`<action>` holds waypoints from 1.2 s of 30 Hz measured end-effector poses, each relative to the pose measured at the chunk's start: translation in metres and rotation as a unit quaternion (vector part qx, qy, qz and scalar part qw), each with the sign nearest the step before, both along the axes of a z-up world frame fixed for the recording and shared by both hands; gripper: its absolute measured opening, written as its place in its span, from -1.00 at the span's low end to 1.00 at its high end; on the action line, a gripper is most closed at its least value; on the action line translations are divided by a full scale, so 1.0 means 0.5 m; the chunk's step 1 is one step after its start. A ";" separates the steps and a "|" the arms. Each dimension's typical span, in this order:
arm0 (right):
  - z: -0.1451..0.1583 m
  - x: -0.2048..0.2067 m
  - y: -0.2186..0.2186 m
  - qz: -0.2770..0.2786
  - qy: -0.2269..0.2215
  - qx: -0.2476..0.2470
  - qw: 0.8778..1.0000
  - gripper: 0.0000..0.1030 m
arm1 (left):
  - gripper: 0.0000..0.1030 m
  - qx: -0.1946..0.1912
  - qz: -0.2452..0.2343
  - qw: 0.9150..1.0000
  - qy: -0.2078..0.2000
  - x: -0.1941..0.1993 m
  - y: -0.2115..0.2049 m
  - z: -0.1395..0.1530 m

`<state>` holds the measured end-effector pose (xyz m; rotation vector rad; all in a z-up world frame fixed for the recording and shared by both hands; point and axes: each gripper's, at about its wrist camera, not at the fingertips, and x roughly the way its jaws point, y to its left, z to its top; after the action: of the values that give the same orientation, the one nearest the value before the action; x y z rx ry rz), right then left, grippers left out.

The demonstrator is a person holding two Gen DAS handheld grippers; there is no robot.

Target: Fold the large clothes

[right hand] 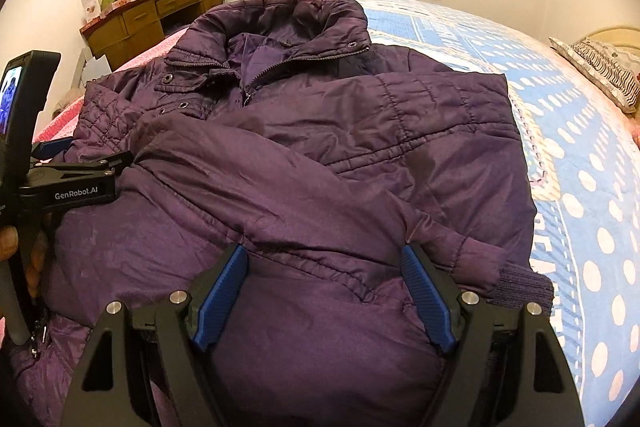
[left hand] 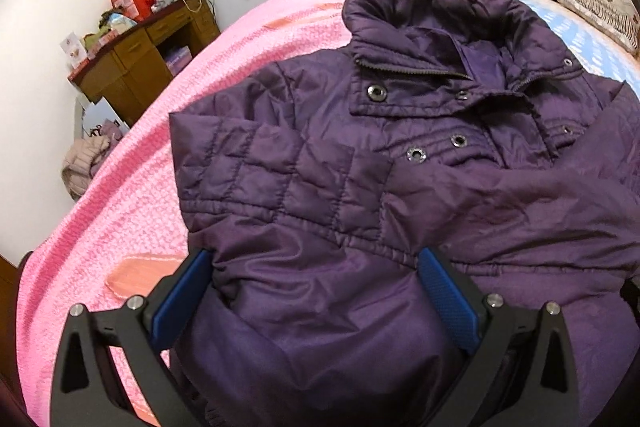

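Our left gripper and right gripper stand apart, the purple jacket bulging between each, seemingly unclamped.

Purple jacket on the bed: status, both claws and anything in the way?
Left claw and right claw open, jacket fabric between the pads, no clamp seen. Purple jacket flat, sleeves crossed over front. Nothing in the way.

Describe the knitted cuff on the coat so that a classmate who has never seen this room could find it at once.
Start at the bed, where a purple padded coat lies face up. Follow the sleeve folded across its front to the end nearest the dotted blue bedspread. There sits the knitted cuff: dull and ribbed, unlike the shiny fabric around it.
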<state>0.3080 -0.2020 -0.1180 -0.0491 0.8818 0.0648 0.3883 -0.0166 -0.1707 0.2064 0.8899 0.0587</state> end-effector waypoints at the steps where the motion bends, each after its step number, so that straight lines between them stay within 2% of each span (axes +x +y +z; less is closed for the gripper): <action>1: 0.000 0.000 0.000 0.000 -0.001 0.000 1.000 0.55 | 1.00 -0.003 0.000 1.000 0.002 0.002 0.002 0.000; 6: -0.002 0.000 0.002 -0.001 -0.001 -0.002 1.000 0.55 | 1.00 -0.015 -0.001 1.000 0.003 0.007 0.008 0.001; 10: -0.001 0.000 0.000 -0.002 -0.003 0.000 1.000 0.55 | 1.00 -0.044 -0.010 0.999 0.004 0.001 0.026 0.042; 11: -0.001 0.000 0.000 -0.002 -0.003 0.001 1.000 0.55 | 1.00 -0.059 -0.019 0.998 -0.011 -0.001 0.036 0.065; 14: 0.000 0.000 -0.002 -0.002 -0.004 0.002 1.000 0.55 | 1.00 -0.067 -0.006 0.996 -0.060 0.015 0.066 0.107; 15: 0.000 0.000 -0.003 -0.002 -0.004 0.002 1.000 0.55 | 1.00 -0.067 0.000 0.996 -0.061 0.027 0.076 0.108; 16: -0.001 0.000 -0.002 -0.002 -0.004 0.002 1.000 0.55 | 1.00 -0.066 0.011 0.996 -0.053 0.043 0.085 0.102; 17: -0.001 0.000 -0.002 -0.002 -0.004 0.002 1.000 0.55 | 1.00 -0.062 0.028 0.997 -0.024 0.071 0.098 0.075; 19: -0.001 0.000 -0.001 -0.001 -0.004 0.000 1.000 0.55 | 1.00 -0.065 0.027 0.997 0.032 0.105 0.108 0.023; 20: -0.002 -0.001 -0.001 -0.001 -0.004 -0.001 1.000 0.55 | 1.00 -0.098 0.023 0.993 0.064 0.121 0.124 -0.013; 22: -0.002 -0.001 0.001 -0.002 -0.004 -0.002 1.000 0.55 | 1.00 -0.139 0.028 0.988 0.054 0.120 0.145 -0.022; 29: -0.002 -0.001 0.002 -0.003 -0.004 -0.004 1.000 0.56 | 1.00 -0.123 0.029 0.991 0.048 0.108 0.129 -0.018; 31: -0.002 -0.002 0.001 -0.003 -0.006 -0.002 1.000 0.56 | 1.00 -0.109 0.044 0.993 0.028 0.083 0.129 0.013; 33: -0.001 -0.002 0.001 -0.003 -0.007 -0.001 1.000 0.56 | 1.00 -0.117 0.046 0.992 -0.001 0.044 0.125 0.057; 36: -0.001 -0.003 0.000 -0.004 -0.008 -0.001 1.000 0.56 | 1.00 -0.133 0.017 0.990 -0.047 -0.024 0.090 0.115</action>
<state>0.3065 -0.2018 -0.1184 -0.0480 0.8667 0.0561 0.3761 0.0283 -0.1131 -0.0592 0.7982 -0.0187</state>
